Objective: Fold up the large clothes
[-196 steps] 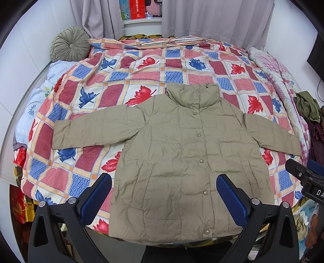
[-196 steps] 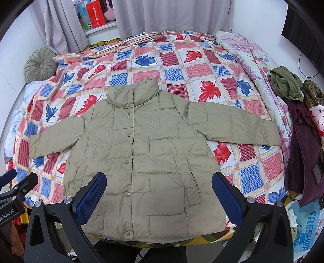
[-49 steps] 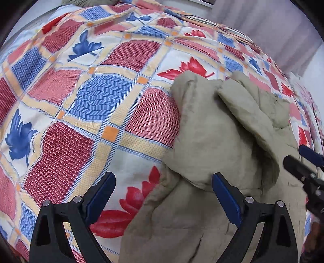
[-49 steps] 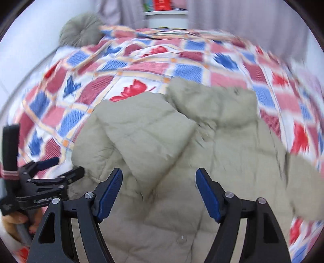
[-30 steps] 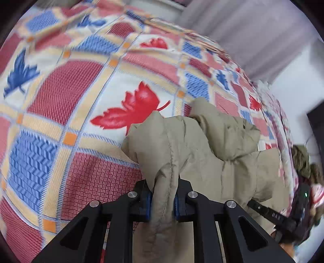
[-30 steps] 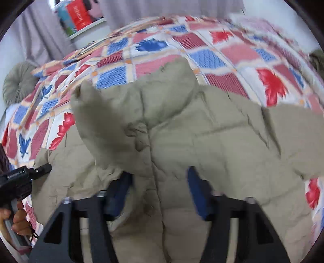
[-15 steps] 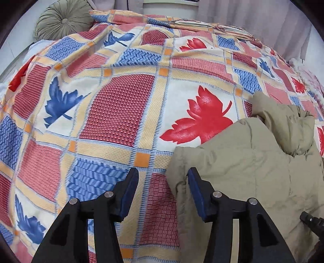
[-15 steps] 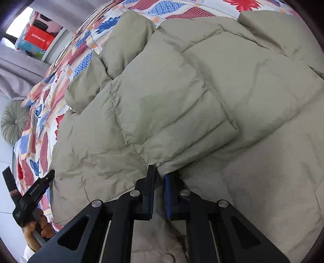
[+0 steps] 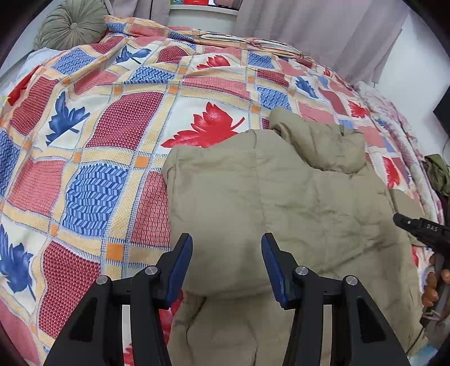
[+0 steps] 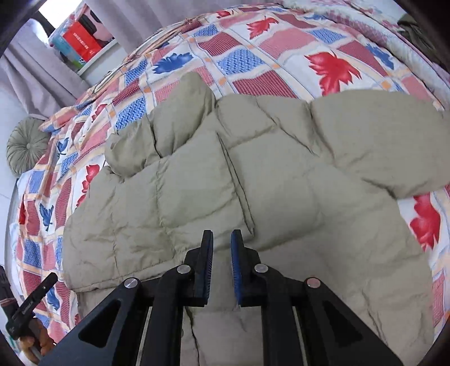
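Note:
A khaki padded jacket [image 9: 281, 197] lies on the patterned bed quilt [image 9: 112, 135]. Its left sleeve [image 10: 180, 191] is folded across the chest, cuff near the middle. Its right sleeve [image 10: 388, 146] still stretches out to the side. My left gripper [image 9: 226, 263] is open above the folded sleeve's lower edge and holds nothing. My right gripper [image 10: 221, 253] hovers just before the folded sleeve's cuff; its jaws stand a narrow gap apart with no cloth between them. The right gripper also shows in the left wrist view [image 9: 422, 228].
A round green cushion [image 9: 70, 25] lies at the head of the bed. Grey curtains [image 9: 309, 31] and a white shelf with red boxes [image 10: 81, 42] stand behind. Other clothes [image 9: 438, 174] pile up at the bed's right side.
My left gripper has opened wider and drawn back over the folded sleeve. My right gripper has let go of the sleeve cuff, which now lies flat on the jacket's chest.

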`<state>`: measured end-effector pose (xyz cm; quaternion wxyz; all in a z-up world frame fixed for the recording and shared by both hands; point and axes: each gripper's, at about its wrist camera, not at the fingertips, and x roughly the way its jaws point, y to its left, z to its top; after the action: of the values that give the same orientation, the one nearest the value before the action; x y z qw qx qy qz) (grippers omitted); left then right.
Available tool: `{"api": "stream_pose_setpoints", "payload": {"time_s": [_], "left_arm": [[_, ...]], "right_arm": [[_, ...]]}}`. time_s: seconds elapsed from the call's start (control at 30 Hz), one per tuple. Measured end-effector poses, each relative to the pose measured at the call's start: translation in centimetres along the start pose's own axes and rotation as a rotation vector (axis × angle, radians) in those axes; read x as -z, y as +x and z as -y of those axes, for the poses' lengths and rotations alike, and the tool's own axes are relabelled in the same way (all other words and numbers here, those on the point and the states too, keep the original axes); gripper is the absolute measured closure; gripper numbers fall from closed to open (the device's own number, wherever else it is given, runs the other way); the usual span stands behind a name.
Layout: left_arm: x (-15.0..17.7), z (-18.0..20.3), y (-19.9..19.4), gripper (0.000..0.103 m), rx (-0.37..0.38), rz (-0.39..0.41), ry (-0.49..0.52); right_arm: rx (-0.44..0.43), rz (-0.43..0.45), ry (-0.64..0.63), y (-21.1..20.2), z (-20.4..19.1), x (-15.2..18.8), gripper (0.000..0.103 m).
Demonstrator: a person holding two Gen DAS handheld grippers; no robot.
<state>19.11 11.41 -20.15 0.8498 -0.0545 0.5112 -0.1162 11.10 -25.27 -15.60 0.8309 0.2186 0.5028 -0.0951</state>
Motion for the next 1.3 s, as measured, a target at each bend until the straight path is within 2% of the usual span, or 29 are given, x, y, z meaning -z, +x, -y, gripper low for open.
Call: {"api": "stream_pose_setpoints", "payload": {"time_s": [0.1,0.13,0.2,0.23,0.3,0.4,0.53,0.67,0.73,0.8,0.93,1.0,1.1,1.13,1.17,1.2,1.3], "left_arm": [[0.0,-0.4,3.4,0.05,-0.12,-0.043,0.022],[0.1,-0.8,4.3,0.05,-0.139,-0.067,0.031],[0.6,-2.0,5.4,0.049,-0.145,-0.093,0.014],[0.6,-2.6,5.7,0.04,-0.137,-0.097,-0.01],[0.6,-3.6,6.2,0.035,-0.119,-0.105,-0.05],[0.7,-3.6,6.6,0.034,-0.125,-0.112,-0.038],[0.3,-2.6,5.1,0.034,-0.178,-0.108,-0.021],[0.4,-1.3,2.2,0.034,-0.174,-0.087,0.008],[0.8,-0.1,0.8,0.034,-0.168,-0.087,0.026],[1.4,1.2,-0.3,0.034,-0.16,-0.092,0.047],[3.0,4.6,-1.4,0.034,-0.145,-0.123,0.093],[3.8,6.4,-1.5,0.034,-0.139,-0.143,0.115],[5.0,8.9,-1.5,0.034,-0.114,-0.184,0.129],[5.4,9.7,-1.5,0.029,-0.108,-0.189,0.135],[5.7,10.5,-1.5,0.018,-0.109,-0.189,0.142],[6.0,11.3,-1.6,0.0,-0.116,-0.181,0.144],[6.5,13.5,-1.7,0.0,-0.122,-0.165,0.156]], "right_arm": [[0.001,0.029,-0.071,1.7,-1.8,-2.3,0.088],[0.0,0.02,-0.077,2.4,-1.9,-2.7,0.088],[0.016,-0.03,-0.06,4.3,-1.8,-2.7,0.088],[0.019,-0.06,-0.039,4.9,-1.4,-2.2,0.088],[0.04,-0.129,-0.03,6.4,-0.8,-0.4,0.09],[0.043,-0.097,-0.088,7.0,-0.3,1.5,0.093],[0.022,-0.116,-0.055,6.9,0.3,0.5,0.093],[0.019,-0.103,-0.012,4.2,1.5,0.4,0.084],[-0.01,-0.117,0.012,3.0,2.5,0.9,0.074],[-0.024,-0.127,0.037,1.7,3.5,1.8,0.056],[-0.057,-0.146,0.086,-0.6,5.3,3.8,0.053],[-0.073,-0.162,0.125,-1.5,6.4,4.9,0.045],[-0.092,-0.176,0.165,-2.8,7.8,6.3,0.043],[-0.092,-0.179,0.174,-3.1,8.2,6.6,0.043],[-0.093,-0.181,0.182,-3.5,8.7,6.9,0.04],[-0.094,-0.18,0.192,-3.9,9.4,7.3,0.038],[-0.088,-0.173,0.227,-4.9,11.3,7.9,0.037]]}}
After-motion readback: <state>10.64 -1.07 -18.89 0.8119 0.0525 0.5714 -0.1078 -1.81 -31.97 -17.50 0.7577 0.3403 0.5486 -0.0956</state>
